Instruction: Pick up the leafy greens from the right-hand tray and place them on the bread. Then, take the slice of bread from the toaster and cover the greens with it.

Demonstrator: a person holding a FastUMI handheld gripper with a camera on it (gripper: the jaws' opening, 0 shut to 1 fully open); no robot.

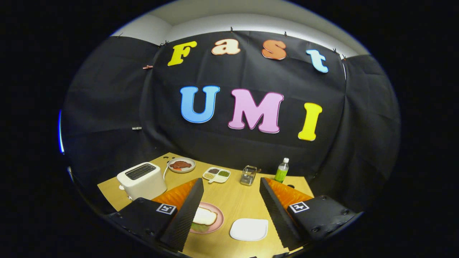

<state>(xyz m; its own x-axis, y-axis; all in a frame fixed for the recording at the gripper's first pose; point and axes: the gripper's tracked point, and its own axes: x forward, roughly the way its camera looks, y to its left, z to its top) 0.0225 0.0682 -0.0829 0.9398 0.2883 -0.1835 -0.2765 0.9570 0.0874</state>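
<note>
Gripper view: hand-held gripper (229, 211) fingers wide apart w/ nothing between, above counter (233, 200); bread (205, 216) tops greens (199, 227) on pink plate (218, 224), near edge.

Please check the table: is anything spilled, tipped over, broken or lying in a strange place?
Nothing stands out. The toaster, the bottle and the glass jar stand upright, with no spill on the table. The bread lies over the greens on the pink plate; the white tray lies flat. The gripper is open, holding nothing.
</note>
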